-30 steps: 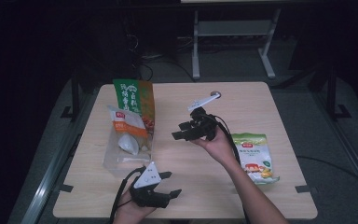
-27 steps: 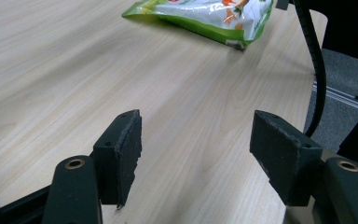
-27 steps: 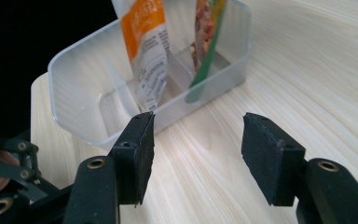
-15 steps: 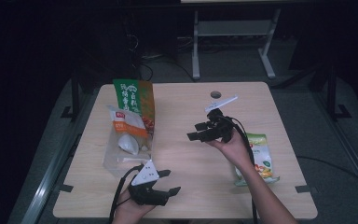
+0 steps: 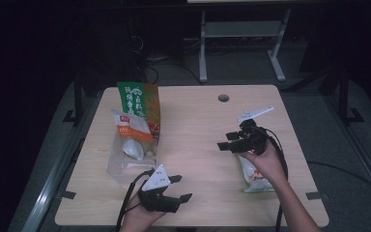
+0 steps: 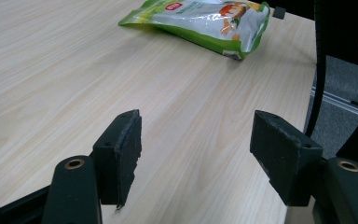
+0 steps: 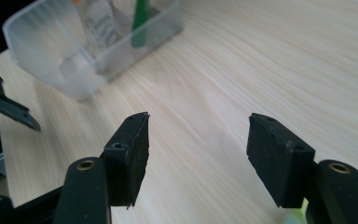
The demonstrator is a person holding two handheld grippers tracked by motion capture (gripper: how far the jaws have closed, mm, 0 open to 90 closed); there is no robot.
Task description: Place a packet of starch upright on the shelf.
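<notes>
A green snack bag [image 5: 255, 178] lies flat near the table's right front; it also lies ahead of the left gripper's jaws [image 6: 200, 21]. My right gripper [image 5: 223, 141] hovers just left of and above that bag, jaws pointing left. They have just been opening, with nothing between them [image 7: 198, 149]. My left gripper [image 5: 183, 188] rests near the front edge, open and empty [image 6: 196, 154]. A clear plastic bin [image 5: 125, 162] at the left holds an upright green and orange bag [image 5: 140, 104] and a white and orange packet [image 5: 128, 130].
The wooden table [image 5: 198, 121] has a round cable hole [image 5: 223, 98] near its far edge. In the right gripper view the clear bin [image 7: 93, 42] stands ahead at the upper left, with the left gripper [image 7: 4, 109] at the far left edge.
My right hand has carried its gripper from the table's middle toward the right, over the green snack bag, and partly covers it. The left gripper has stayed put.
</notes>
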